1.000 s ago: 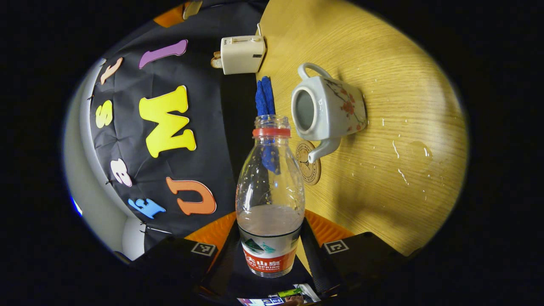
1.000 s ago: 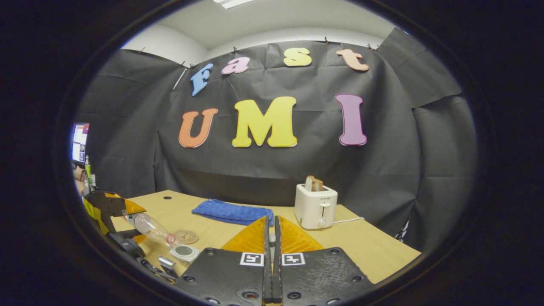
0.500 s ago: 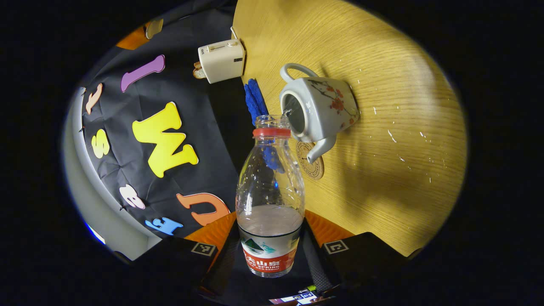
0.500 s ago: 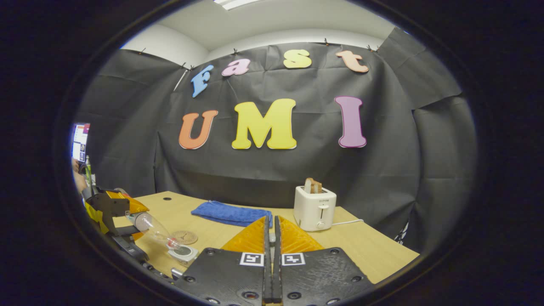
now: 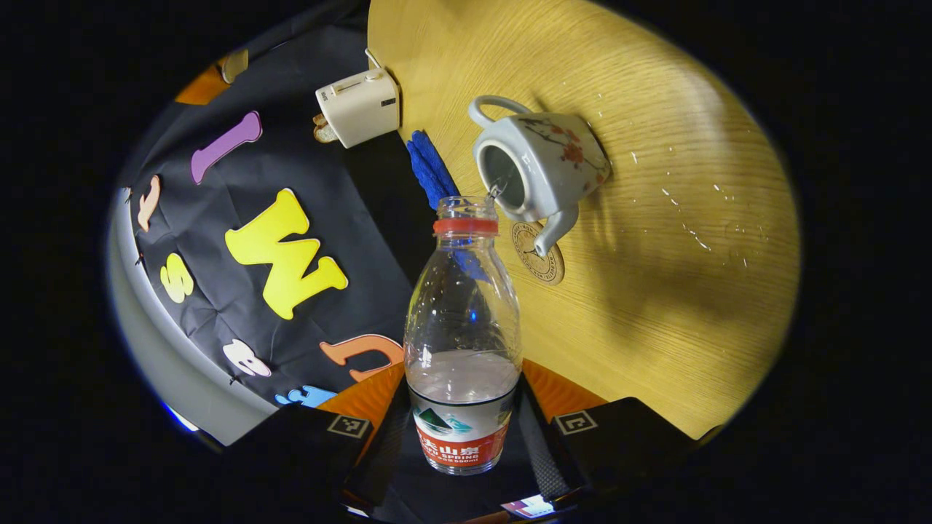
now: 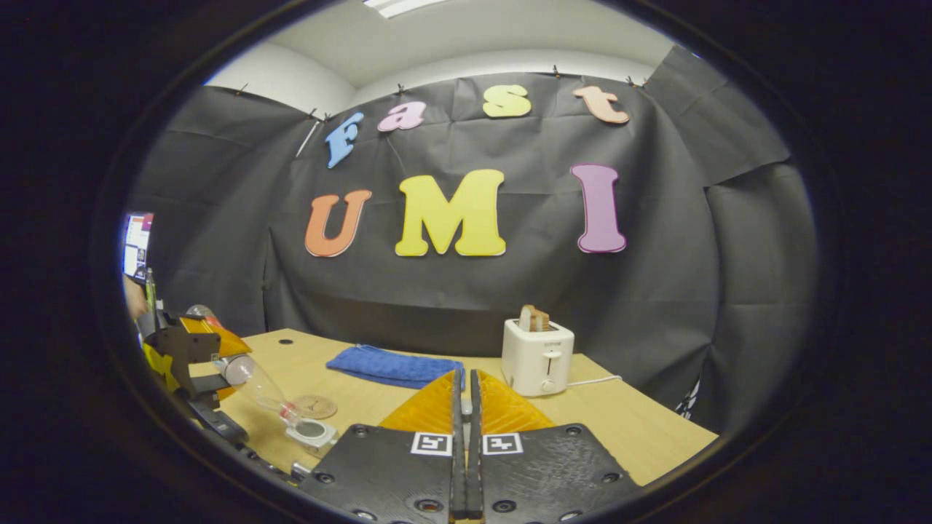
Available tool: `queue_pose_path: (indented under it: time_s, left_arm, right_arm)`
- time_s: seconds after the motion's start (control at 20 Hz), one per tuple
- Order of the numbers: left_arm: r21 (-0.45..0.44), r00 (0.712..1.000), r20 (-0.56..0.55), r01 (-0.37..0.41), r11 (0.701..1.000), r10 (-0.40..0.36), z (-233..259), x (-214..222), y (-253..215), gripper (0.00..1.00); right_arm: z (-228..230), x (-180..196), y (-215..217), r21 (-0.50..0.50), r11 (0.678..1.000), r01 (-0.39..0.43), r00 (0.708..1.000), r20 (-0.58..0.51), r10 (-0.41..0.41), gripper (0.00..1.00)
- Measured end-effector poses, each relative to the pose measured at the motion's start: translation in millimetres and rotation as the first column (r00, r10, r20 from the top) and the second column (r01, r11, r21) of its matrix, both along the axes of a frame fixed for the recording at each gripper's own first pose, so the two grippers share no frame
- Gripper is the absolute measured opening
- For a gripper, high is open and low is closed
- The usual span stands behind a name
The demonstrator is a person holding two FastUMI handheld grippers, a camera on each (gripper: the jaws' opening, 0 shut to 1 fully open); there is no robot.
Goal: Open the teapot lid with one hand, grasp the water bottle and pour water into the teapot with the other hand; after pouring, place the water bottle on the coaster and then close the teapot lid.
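My left gripper [image 5: 463,389] is shut on the lower body of a clear water bottle [image 5: 463,320] with a red neck ring and no cap. The bottle is tilted, its mouth at the open top of the white flowered teapot [image 5: 542,164], and a thin stream of water runs in. The round coaster [image 5: 539,255] lies by the teapot's spout. The right gripper view shows the left gripper [image 6: 186,356], the bottle [image 6: 251,378] and the teapot [image 6: 312,431] at lower left. My right gripper [image 6: 466,378] is held up and shut, with a pale sliver between its fingers, the teapot lid.
A white toaster [image 5: 359,105] with toast and a folded blue cloth [image 5: 429,167] sit at the back of the wooden table [image 5: 655,291]. Water drops [image 5: 692,233] speckle the table past the teapot. A screen edge [image 6: 136,244] shows at far left.
The left gripper has tipped the bottle further and brought its mouth to the teapot's opening, and water now flows in. The right gripper has barely moved.
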State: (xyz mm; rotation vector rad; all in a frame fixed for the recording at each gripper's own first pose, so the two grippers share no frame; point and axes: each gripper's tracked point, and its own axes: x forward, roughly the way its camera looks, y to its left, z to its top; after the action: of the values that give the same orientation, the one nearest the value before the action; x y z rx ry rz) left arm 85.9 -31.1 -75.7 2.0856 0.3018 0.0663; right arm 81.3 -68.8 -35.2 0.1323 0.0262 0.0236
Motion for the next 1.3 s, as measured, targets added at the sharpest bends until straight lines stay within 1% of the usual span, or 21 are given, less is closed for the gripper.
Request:
queue_pose_path:
  time_s: [0.05, 0.1, 0.15, 0.3, 0.45, 0.55, 1.0, 1.05, 1.1, 1.2, 1.3]
  left_arm:
    - [0.011, 1.000, -0.001, 0.001, 1.000, -0.001, 0.2, 0.0, -0.6, 0.77]
    - [0.024, 1.000, -0.002, -0.001, 1.000, 0.001, 1.5, -0.1, 0.5, 0.81]
    - [0.036, 1.000, -0.003, 0.002, 0.999, -0.001, 2.8, 0.1, -0.2, 0.77]
    - [0.077, 1.000, -0.005, 0.005, 0.997, -0.005, 5.8, -0.1, -2.0, 0.77]
    - [0.100, 1.000, -0.005, 0.007, 0.995, -0.007, 6.7, -0.6, -2.5, 0.77]
    - [0.106, 1.000, -0.002, 0.017, 0.994, -0.017, 7.6, 1.3, -3.8, 0.77]
    - [0.125, 1.000, -0.014, -0.006, 0.992, 0.008, 8.9, -0.3, 0.4, 0.77]
    - [0.133, 1.000, -0.015, -0.005, 0.991, 0.007, 9.8, -0.5, 0.1, 0.81]
    - [0.136, 1.000, -0.018, -0.006, 0.991, 0.009, 10.0, -0.4, 0.6, 0.77]
    - [0.138, 1.000, -0.016, -0.001, 0.990, 0.003, 9.7, -1.4, -1.8, 0.77]
    - [0.105, 1.000, -0.006, 0.015, 0.994, -0.014, 9.5, -1.1, -2.1, 0.77]
  right_arm:
    - [1.1, -0.7, 0.0, -0.004, 1.000, 0.001, 1.000, 0.003, -0.001, 0.00]
    - [2.2, -1.2, 0.2, -0.006, 1.000, 0.001, 1.000, 0.006, -0.001, 0.01]
    - [3.0, -1.7, 0.9, -0.005, 1.000, -0.001, 1.000, 0.006, 0.001, 0.00]
    - [5.4, -4.7, 5.7, -0.001, 1.000, -0.020, 1.000, 0.009, 0.020, 0.01]
    - [6.7, -6.1, 5.8, -0.012, 1.000, -0.022, 1.000, 0.015, 0.022, 0.01]
    - [7.1, -6.5, 4.9, -0.015, 1.000, -0.021, 1.000, 0.012, 0.021, 0.01]
    - [2.4, -3.9, 2.5, -0.017, 1.000, -0.020, 1.000, -0.001, 0.020, 0.01]
    - [2.8, -3.7, 2.8, -0.012, 1.000, -0.022, 1.000, -0.002, 0.022, 0.01]
    - [2.8, -3.5, 3.2, -0.009, 1.000, -0.023, 1.000, -0.003, 0.023, 0.01]
    - [2.8, -4.4, 2.2, -0.013, 1.000, -0.020, 1.000, -0.003, 0.020, 0.01]
    - [2.1, -3.7, -1.1, -0.010, 1.000, -0.015, 1.000, -0.004, 0.015, 0.00]
